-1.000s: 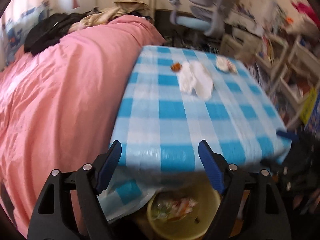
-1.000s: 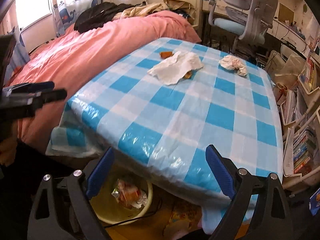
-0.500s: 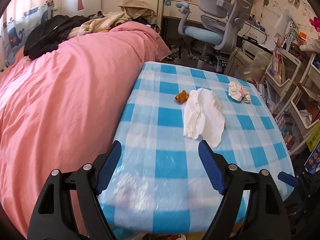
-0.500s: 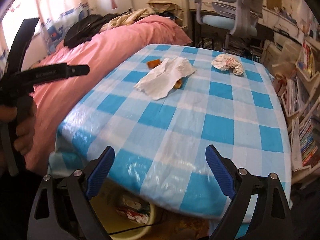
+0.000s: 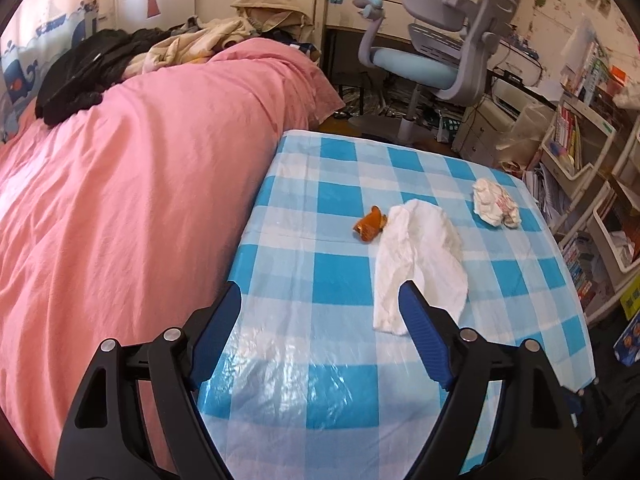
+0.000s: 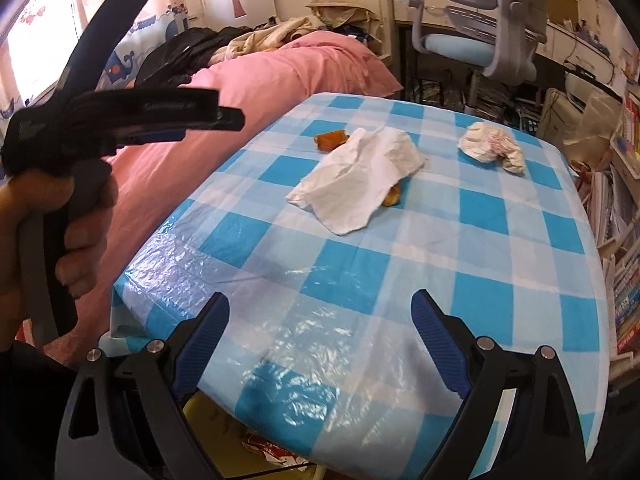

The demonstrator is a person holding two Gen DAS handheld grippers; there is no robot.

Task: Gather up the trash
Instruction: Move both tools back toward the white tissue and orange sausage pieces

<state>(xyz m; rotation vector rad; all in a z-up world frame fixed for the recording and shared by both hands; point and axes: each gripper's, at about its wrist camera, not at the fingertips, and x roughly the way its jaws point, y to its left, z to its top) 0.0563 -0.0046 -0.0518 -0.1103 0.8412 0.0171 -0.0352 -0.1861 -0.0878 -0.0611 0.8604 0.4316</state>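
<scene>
Black plastic tongs (image 5: pixel 320 308) with ribbed blue pads (image 5: pixel 420 316) and silver rivets.

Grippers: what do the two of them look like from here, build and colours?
Both are alike: the left gripper and right gripper have black, open-framed plastic arms with silver rivets and blue ribbed pads. In the right wrist view the left gripper shows from the side: a black pistol-style body with faint lettering and a grey trigger, held in a bare hand. No cables show.
</scene>
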